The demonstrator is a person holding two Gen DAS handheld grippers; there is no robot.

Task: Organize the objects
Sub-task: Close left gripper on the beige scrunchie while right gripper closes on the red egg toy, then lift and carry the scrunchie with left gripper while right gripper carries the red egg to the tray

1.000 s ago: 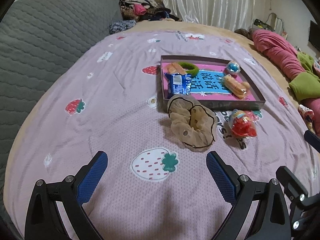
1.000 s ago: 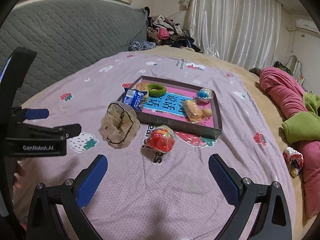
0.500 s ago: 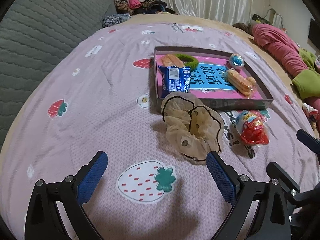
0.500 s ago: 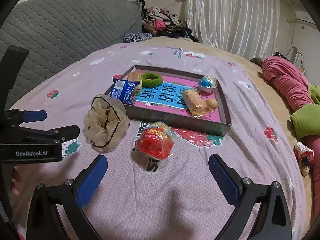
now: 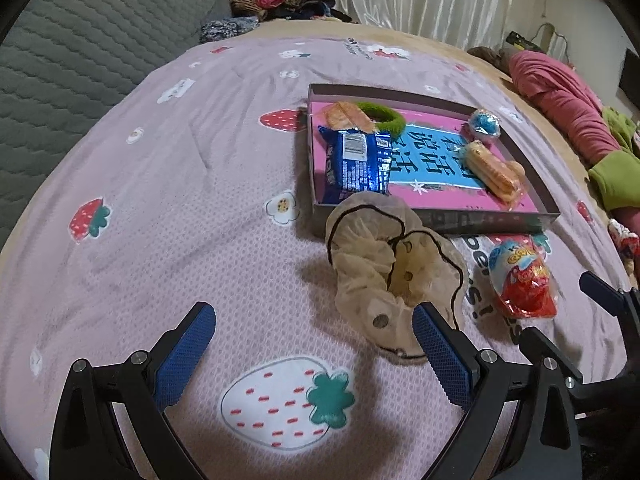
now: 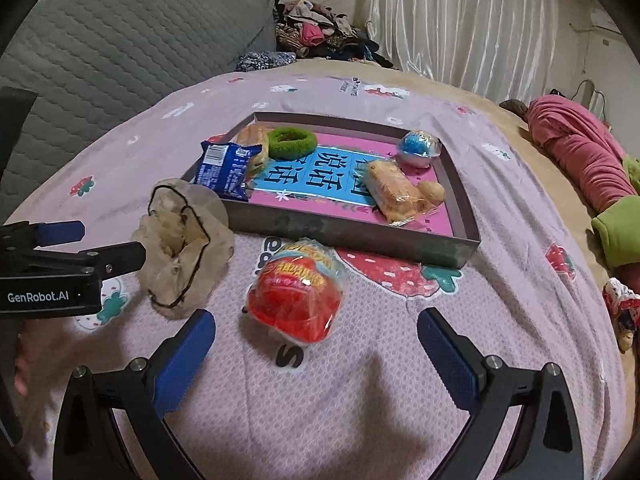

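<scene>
A shallow grey tray (image 5: 436, 220) (image 6: 352, 234) with a pink and blue floor lies on the bed, holding a blue snack packet (image 5: 356, 166) (image 6: 226, 168), a green hair ring (image 6: 291, 143), a wrapped biscuit pack (image 6: 394, 192) and a blue-topped ball (image 6: 418, 148). In front of it lie a beige gauze scrunchie (image 5: 384, 268) (image 6: 184, 248) and a red wrapped toy egg (image 5: 524, 280) (image 6: 298, 290). My left gripper (image 5: 316, 352) is open, its right finger just touching the scrunchie's near edge. My right gripper (image 6: 312, 354) is open, just short of the red egg.
The bed carries a lilac strawberry-print sheet (image 5: 180, 184), with a grey quilted headboard (image 6: 120, 56) at the left. Pink and green bedding (image 6: 588, 160) is bunched along the right side. Clothes are piled at the far end by the curtain. A small toy (image 6: 622, 308) lies at the right edge.
Both grippers have moved forward and down toward the bed. The scrunchie and the red egg now sit much closer to the fingertips. Nothing has been grasped.
</scene>
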